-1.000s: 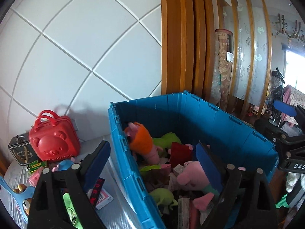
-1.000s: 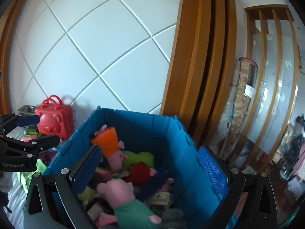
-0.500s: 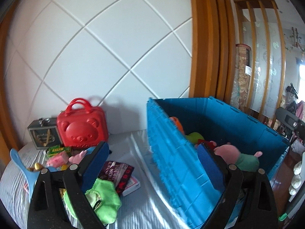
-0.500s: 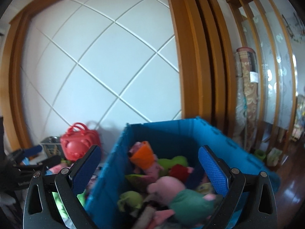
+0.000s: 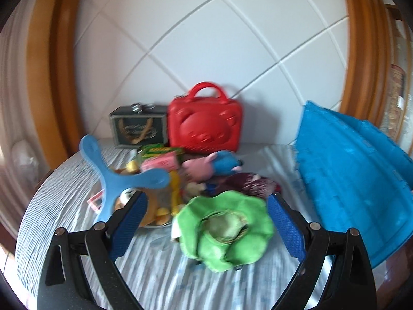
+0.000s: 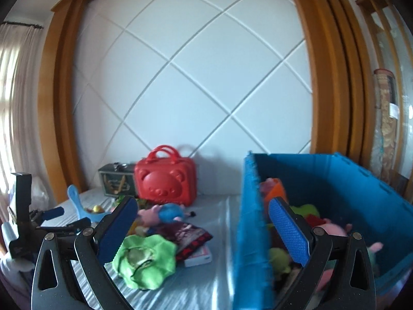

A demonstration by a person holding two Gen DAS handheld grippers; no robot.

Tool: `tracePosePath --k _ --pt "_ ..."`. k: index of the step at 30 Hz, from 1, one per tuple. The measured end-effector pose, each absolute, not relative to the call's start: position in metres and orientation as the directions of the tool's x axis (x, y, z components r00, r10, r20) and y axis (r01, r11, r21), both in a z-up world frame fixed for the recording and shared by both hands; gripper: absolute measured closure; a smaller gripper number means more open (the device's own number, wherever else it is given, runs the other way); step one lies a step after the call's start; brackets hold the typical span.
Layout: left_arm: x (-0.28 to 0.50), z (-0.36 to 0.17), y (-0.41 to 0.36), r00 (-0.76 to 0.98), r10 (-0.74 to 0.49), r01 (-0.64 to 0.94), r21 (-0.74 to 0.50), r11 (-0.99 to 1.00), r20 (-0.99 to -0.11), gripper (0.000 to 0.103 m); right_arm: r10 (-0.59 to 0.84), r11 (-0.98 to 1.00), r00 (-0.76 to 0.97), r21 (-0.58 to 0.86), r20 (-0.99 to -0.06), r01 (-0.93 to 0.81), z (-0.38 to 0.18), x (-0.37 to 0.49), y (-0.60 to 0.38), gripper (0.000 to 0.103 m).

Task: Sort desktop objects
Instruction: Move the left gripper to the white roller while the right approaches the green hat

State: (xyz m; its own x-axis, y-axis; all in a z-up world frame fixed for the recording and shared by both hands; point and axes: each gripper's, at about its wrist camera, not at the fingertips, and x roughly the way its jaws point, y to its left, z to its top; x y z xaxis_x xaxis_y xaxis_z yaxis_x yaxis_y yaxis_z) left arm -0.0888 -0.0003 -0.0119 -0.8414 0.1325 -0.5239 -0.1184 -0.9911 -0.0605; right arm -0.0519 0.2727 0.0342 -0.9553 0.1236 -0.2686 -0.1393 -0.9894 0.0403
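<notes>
Soft daylight filled both fisheye views, brightest at the curtained window (image 6: pixel 10 82) on the left edge of the right wrist picture, where the fabric washed out to near white. The red case (image 6: pixel 165 184) threw a faint shadow onto the white panelled wall (image 6: pixel 185 77) behind it, and no hard glare showed. Motion blur smeared the left wrist view, softening the green plush (image 5: pixel 227 228) and the blue crate (image 5: pixel 353 170), while the wooden frame (image 5: pixel 49 77) bowed strongly and the corners fell to black.

Red bear-face case (image 5: pixel 205 126), bright green plush (image 5: pixel 224 230), blue crate (image 6: pixel 335 180), pale blue-striped tablecloth (image 5: pixel 160 279), white diamond-grooved wall (image 6: pixel 193 77)
</notes>
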Motion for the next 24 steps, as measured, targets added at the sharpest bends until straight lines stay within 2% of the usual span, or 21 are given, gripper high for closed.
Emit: tracePosePath --k 4,10,16,19,24 --pt "-0.097 -0.040 -0.049 -0.814 0.053 -0.028 -0.052 -0.998 -0.578 0.008 0.096 -0.993 -0.945 0.043 -0.312 -0.114 0.011 -0.076 0.245 0.000" --pt "-0.104 -0.085 -0.094 -0.780 -0.004 0.040 -0.044 -0.998 -0.626 0.008 0.046 -0.992 -0.888 0.080 -0.457 -0.092 -0.052 -0.124 0.222 0.000" --pt "-0.120 -0.128 -0.101 -0.769 -0.017 0.058 -0.043 -0.997 -0.638 0.008 0.066 -0.985 -0.824 0.096 -0.563 -0.144 -0.120 -0.166 0.212 0.000" --pt "-0.132 -0.146 -0.095 -0.751 -0.004 0.046 -0.045 -0.998 -0.661 0.008 0.043 -0.973 -0.779 0.152 -0.626 -0.175 -0.153 -0.188 0.215 0.000" --pt "-0.157 -0.171 -0.087 -0.710 0.005 0.036 -0.044 -0.998 -0.704 0.008 0.018 -0.962 -0.714 0.183 -0.700 -0.204 -0.187 -0.218 0.216 0.000"
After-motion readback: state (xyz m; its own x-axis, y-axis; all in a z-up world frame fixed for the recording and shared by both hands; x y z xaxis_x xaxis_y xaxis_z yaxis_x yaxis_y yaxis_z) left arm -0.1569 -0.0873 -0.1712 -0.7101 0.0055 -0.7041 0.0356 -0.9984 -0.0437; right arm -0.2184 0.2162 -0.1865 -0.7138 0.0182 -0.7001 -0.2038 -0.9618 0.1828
